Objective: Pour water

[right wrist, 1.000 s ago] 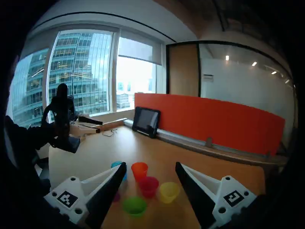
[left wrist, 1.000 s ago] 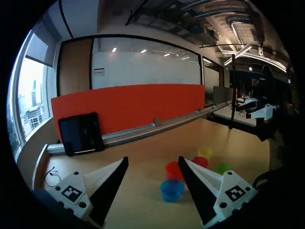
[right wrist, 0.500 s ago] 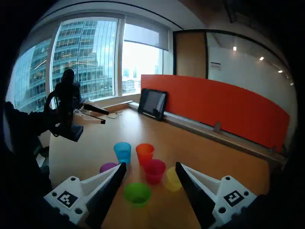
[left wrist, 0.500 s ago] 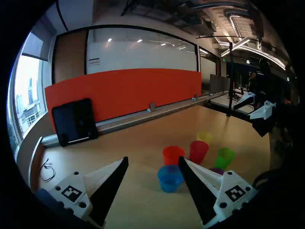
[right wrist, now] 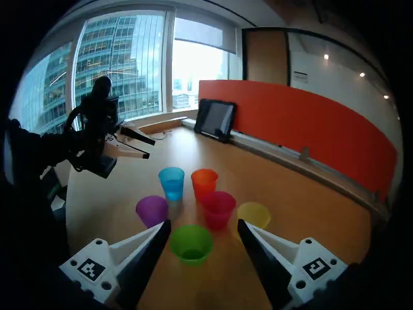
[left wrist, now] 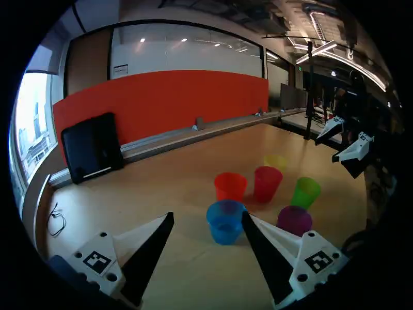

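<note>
On the wooden desk, six small plastic cups huddle close together, and both grippers hover above them, empty. The left gripper has its jaws spread wide, the blue cup framed just ahead between them; the right gripper gapes equally wide, the green cup nearest. These look light, thin-walled and squashy (which one holds water, I cannot tell), so I'd judge a gentle pinch across the mid-wall safest. Squeeze hard and it buckles or slips.
</note>
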`<state>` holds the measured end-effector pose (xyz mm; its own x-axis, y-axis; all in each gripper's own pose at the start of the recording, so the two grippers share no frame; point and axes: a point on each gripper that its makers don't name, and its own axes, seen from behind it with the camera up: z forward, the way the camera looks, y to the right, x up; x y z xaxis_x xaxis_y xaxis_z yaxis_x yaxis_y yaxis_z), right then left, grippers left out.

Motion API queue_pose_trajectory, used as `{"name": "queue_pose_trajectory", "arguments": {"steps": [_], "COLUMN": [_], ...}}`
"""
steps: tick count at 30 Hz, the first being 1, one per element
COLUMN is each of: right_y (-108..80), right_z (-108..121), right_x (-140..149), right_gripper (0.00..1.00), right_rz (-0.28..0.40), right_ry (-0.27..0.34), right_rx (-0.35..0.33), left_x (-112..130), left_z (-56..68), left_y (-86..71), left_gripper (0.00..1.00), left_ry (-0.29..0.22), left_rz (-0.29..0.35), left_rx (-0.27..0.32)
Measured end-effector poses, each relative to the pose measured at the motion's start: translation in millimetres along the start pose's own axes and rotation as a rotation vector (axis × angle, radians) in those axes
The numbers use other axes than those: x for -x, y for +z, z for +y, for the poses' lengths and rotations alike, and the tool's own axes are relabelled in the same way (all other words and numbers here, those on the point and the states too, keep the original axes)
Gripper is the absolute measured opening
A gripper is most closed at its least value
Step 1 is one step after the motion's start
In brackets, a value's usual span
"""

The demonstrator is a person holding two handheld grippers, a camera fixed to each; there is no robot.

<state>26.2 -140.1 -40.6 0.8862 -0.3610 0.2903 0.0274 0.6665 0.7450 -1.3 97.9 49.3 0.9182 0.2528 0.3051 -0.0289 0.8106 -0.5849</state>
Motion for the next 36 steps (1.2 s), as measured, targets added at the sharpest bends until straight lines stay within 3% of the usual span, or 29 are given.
{"name": "queue_pose_trajectory", "arguments": {"steps": [15, 24, 36], "right_y": [18.7, 31.5, 44.9], "right_z": [-10.3, -17.7, -20.2], "right_x": [41.6, 61.2, 80.1], "right_gripper": [1.00, 1.00, 1.00], "right_rz": [-0.088, -0.128, -0.170], "right_ry": [0.002, -0.009, -0.008], "right_rx": [-0.038, -0.062, -0.070], "left_x": [39.3, 49.5, 61.5], "left_z": [20.0, 26.2, 33.1], "left_y": [21.0, 32.9, 49.4], "left_gripper": [0.97, 0.97, 0.97], "left_ry": [0.016, 0.048, 0.053], "left_rz": [-0.101, -0.133, -0.166], "left_rx": [0.075, 0.091, 0.109]}}
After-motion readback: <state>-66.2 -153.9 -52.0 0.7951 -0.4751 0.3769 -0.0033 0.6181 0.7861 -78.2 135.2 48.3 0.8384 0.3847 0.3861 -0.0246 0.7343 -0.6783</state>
